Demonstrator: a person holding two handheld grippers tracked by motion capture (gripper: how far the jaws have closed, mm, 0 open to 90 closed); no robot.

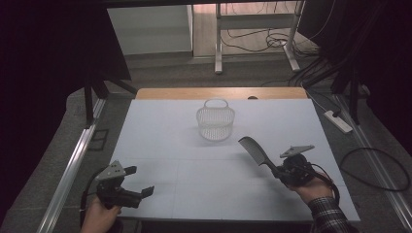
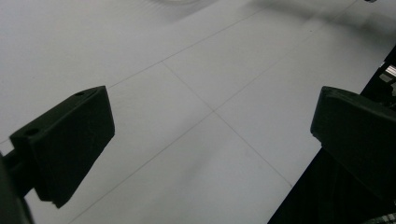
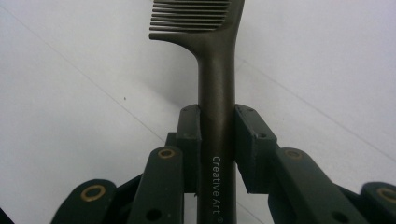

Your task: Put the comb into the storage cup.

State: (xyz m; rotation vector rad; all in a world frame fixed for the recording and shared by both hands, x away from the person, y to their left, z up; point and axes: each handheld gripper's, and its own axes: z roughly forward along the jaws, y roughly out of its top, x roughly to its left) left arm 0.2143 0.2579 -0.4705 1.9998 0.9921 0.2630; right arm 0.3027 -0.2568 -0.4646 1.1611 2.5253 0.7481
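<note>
The right gripper clamps its jaws on the comb handle, holding it above the worktop near the right edge. The left gripper, jaws open and empty, hovers at the near left corner. A basket stands toward the far edge.

High cam looks fwd/down over table; both gripper cams close above same white surface.

The dark plastic comb bears pale lettering along its handle. It reads "Creative Art", followed by a small registered-mark sign.
</note>
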